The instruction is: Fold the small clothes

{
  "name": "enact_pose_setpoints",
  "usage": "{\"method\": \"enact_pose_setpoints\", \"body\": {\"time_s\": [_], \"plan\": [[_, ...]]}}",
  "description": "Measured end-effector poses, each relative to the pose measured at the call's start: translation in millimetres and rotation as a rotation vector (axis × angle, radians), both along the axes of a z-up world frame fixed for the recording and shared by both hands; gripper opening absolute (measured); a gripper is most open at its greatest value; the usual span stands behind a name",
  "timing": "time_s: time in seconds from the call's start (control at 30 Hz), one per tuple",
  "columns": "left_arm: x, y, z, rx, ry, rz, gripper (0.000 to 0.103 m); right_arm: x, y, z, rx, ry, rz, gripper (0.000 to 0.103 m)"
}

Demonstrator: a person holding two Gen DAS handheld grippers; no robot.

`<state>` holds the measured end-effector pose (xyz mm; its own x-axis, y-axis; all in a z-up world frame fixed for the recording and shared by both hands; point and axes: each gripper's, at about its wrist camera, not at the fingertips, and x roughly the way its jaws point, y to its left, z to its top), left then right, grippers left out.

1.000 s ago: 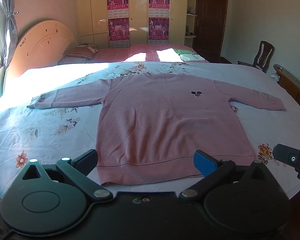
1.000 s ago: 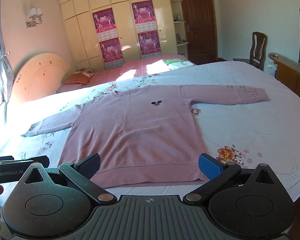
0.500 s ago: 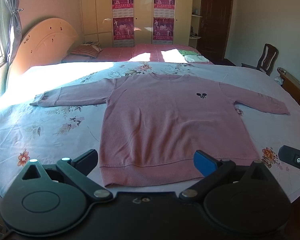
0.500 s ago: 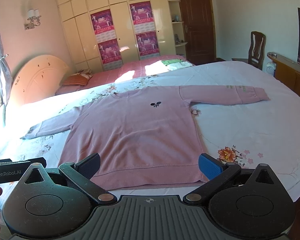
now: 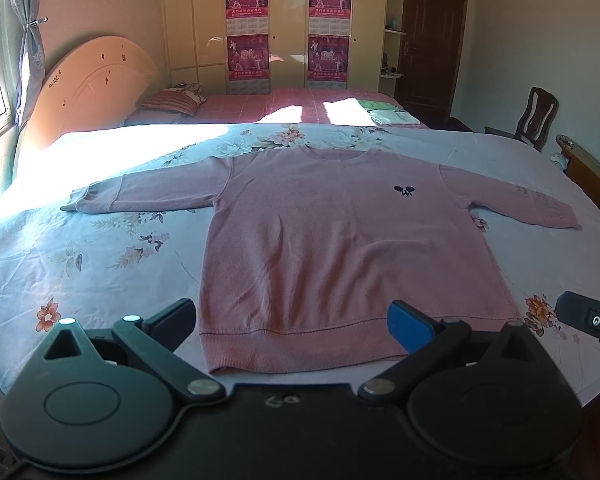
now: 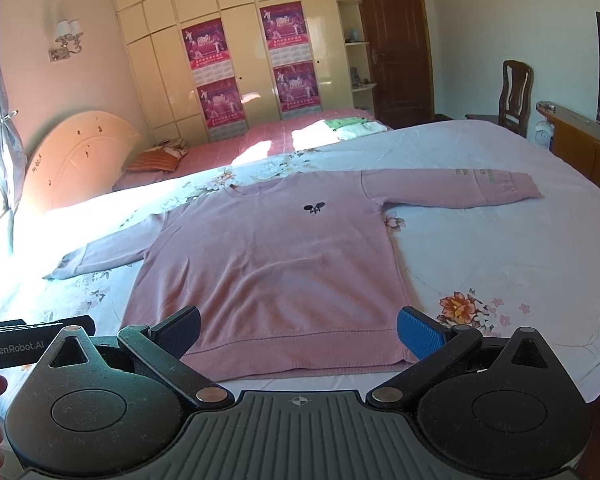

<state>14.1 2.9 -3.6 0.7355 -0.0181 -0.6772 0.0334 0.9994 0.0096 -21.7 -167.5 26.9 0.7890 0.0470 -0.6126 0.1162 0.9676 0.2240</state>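
A pink long-sleeved sweater point(image 5: 340, 248) lies flat and face up on the bed, both sleeves spread out, hem toward me; it also shows in the right wrist view point(image 6: 276, 272). My left gripper point(image 5: 294, 320) is open and empty, hovering just in front of the hem. My right gripper point(image 6: 298, 330) is open and empty, also in front of the hem, toward its right half. Each gripper shows at the edge of the other's view.
The bed has a pale floral sheet point(image 5: 80, 256). A second bed with a red cover point(image 5: 300, 104), a pillow and folded green cloth stands behind. A wooden chair point(image 6: 514, 92) and a low cabinet point(image 6: 580, 136) stand at the right.
Both grippers have drifted slightly, the left one turning so the sweater sits more centred. The sweater has not moved and both grippers stay open.
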Motion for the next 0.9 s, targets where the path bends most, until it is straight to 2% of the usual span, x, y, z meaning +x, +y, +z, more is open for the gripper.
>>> {"method": "enact_pose_setpoints", "body": {"time_s": [0.9], "plan": [[1.1,-5.4,-3.3,0.008,-0.004,0.006,0.102,1.4,-0.4,-1.3,-0.021,-0.001,0.005,0.103]]}}
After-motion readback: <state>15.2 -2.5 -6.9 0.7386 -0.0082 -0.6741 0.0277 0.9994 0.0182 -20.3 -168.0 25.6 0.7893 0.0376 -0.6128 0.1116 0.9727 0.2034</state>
